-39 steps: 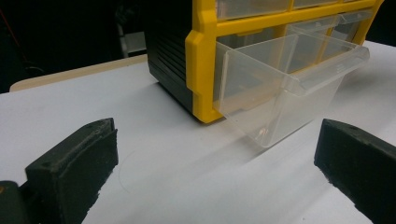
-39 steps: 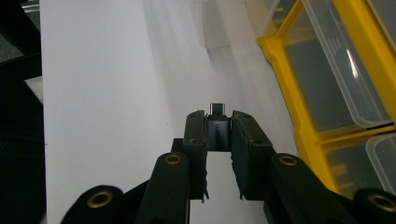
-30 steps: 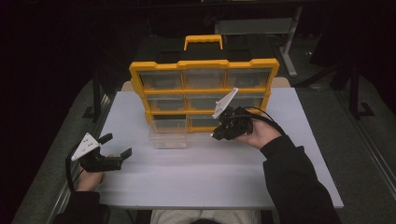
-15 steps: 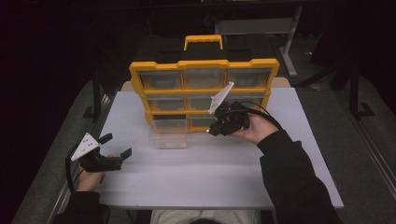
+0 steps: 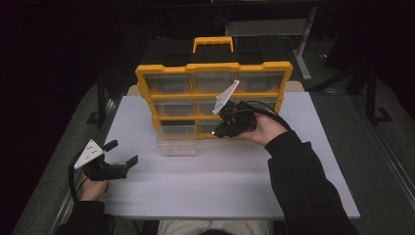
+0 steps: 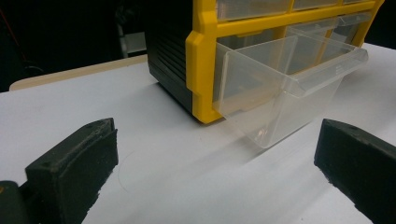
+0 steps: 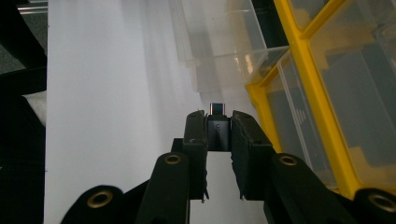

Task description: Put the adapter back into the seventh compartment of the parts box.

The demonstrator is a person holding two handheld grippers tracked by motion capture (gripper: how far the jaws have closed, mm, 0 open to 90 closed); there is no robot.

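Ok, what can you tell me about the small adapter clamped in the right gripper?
The adapter is a small dark grey block, apparently metal or plastic, with a shiny metal plug at its front end that juts past the jaw tips. Faint lettering on its top face is too blurred to read. The right gripper clamps it by both long sides and carries it above the white table, beside the yellow organizer.

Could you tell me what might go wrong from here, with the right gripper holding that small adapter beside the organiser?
The small dark adapter with a metal plug sits in the right gripper with only its lower body clamped, so it might twist or slip out. The pulled-out clear plastic drawer overhangs the white table from the yellow drawer organiser; a knock could tip it out. The open left gripper is apart, giving no support.
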